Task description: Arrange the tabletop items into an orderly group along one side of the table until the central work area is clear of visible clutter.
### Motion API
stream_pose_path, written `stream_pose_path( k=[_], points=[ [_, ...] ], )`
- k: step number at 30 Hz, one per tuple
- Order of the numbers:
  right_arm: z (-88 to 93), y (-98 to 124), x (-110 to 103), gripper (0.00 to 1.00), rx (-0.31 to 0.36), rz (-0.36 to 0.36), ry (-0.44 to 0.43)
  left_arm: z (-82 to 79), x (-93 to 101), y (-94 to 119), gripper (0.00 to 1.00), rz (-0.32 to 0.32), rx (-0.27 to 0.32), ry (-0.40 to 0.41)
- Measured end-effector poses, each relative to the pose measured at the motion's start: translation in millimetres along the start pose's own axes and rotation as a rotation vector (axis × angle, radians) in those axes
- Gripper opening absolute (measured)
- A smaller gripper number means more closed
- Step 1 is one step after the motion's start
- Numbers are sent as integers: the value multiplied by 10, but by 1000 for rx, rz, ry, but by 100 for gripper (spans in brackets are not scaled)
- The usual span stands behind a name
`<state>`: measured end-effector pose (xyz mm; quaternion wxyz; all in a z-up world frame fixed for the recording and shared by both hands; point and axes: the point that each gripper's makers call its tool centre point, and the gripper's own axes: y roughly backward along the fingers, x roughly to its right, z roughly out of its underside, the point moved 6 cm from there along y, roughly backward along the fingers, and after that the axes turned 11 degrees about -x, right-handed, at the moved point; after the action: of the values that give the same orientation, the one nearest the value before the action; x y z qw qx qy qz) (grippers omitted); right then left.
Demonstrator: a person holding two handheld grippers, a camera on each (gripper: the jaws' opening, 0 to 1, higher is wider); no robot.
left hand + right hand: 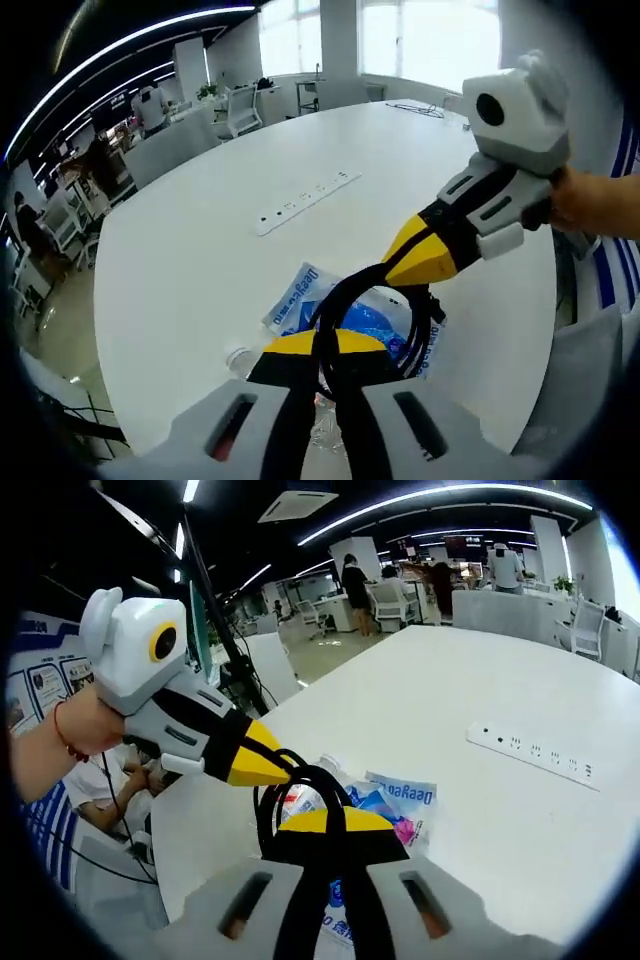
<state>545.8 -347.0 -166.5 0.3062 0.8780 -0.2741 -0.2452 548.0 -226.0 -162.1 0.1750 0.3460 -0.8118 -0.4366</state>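
Packets (300,300) in blue print and a clear bottle (318,798) lie under a black cable (375,300) that both our grippers, left (318,345) and right (335,822), clamp shut. We see a power strip (305,200) well apart on the white table (180,270), with office desks and chairs behind.

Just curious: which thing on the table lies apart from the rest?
The white power strip; the blue packet, bottle and black cable are bunched together.

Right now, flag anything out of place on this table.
A black cable loops loosely over a blue and white packet and a plastic bottle lying near the table edge, a loose heap. The white power strip lies apart.
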Motion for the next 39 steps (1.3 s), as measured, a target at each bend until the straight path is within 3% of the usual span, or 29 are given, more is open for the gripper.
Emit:
stream_pose_path(
  k=[15, 31, 39],
  points=[
    [158, 634, 73, 0, 36, 48, 12, -346, 484, 124, 1, 39, 65, -56],
    [694, 1493, 318, 0, 21, 135, -43, -776, 1367, -30, 2, 148, 100, -122],
    [1002, 1811, 441, 0, 2, 169, -95, -927, 1755, -186, 2, 205, 94, -155]
  ],
)
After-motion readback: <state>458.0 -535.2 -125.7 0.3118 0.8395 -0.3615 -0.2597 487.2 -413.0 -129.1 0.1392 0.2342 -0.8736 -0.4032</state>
